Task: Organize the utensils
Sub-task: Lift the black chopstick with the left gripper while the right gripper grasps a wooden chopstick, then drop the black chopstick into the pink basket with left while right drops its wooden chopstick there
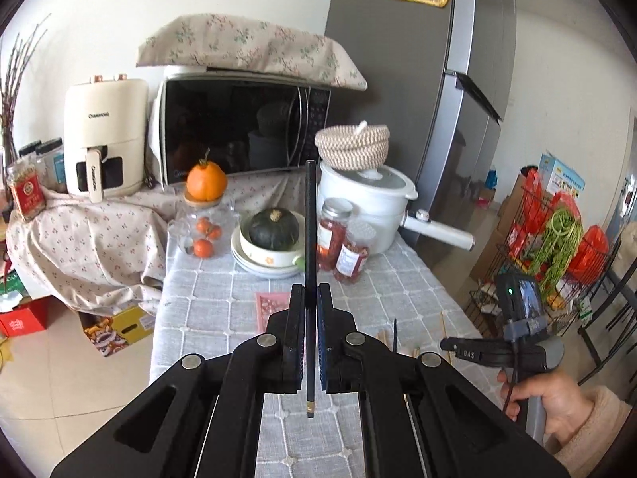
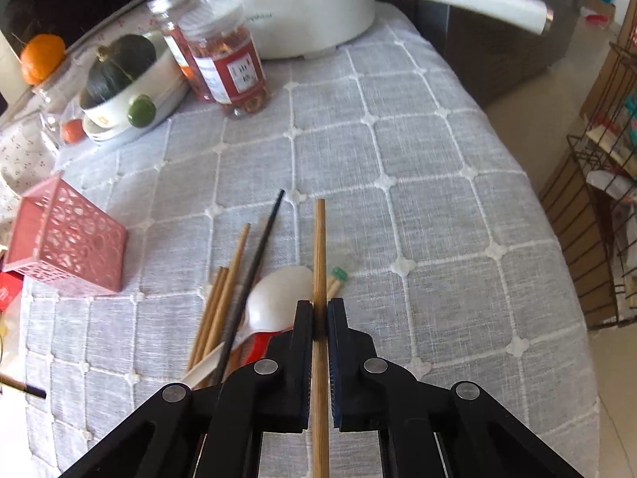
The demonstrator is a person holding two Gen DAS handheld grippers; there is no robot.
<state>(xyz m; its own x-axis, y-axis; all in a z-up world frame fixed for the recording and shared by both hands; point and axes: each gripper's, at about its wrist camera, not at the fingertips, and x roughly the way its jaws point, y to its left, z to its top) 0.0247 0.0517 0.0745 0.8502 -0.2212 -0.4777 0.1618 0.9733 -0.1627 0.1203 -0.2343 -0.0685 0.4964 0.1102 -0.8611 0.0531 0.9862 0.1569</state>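
The left gripper [image 1: 310, 292] is pinching a black chopstick [image 1: 311, 219] upright above the table. The right gripper [image 2: 319, 308] is pinching a wooden chopstick [image 2: 319, 247] over the utensil pile [image 2: 239, 298]. The pink basket [image 2: 65, 239] is lying tipped nearby, its contents hidden.

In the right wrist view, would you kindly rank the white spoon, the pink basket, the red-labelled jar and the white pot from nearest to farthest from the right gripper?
1. White spoon, just left of the right gripper.
2. Pink basket, far left on the tablecloth.
3. Red-labelled jar, ahead and left.
4. White pot, at the table's far end.
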